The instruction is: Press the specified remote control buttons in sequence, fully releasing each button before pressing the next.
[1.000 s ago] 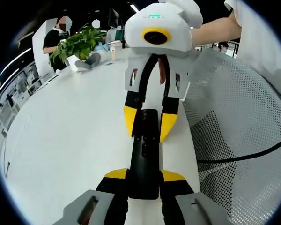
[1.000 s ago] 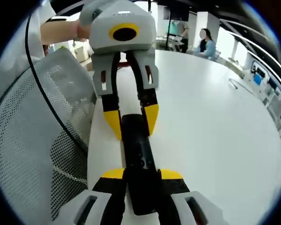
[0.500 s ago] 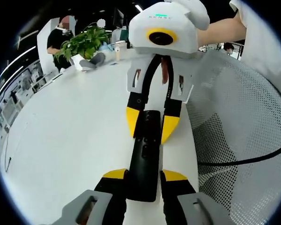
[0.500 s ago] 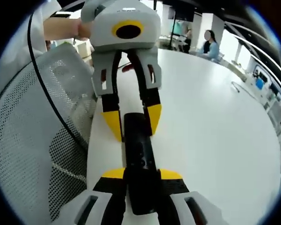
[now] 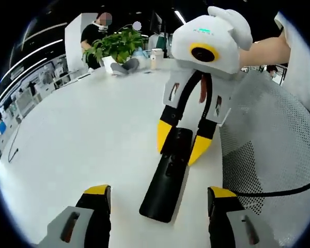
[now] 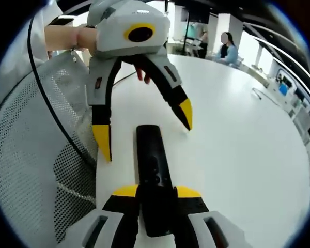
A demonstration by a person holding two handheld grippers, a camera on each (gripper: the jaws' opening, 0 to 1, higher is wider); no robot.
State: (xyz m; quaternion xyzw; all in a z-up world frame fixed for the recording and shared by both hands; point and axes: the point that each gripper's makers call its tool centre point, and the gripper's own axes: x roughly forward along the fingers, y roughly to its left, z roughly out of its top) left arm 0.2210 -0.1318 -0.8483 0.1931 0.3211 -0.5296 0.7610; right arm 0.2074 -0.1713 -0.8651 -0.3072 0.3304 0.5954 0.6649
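I'm clamping the remote (image 6: 154, 173) lengthwise in my right gripper (image 6: 156, 192), its far end lying between my wide-open, empty left gripper (image 6: 142, 132).

In the right gripper view the black slab-shaped remote control (image 6: 153, 175) has its near end hidden between the right gripper (image 6: 156, 194) tips, its buttons too small to read.

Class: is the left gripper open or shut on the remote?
Open. The left gripper has its yellow-tipped jaws spread well apart, clear of the remote. The right gripper grips its other end.
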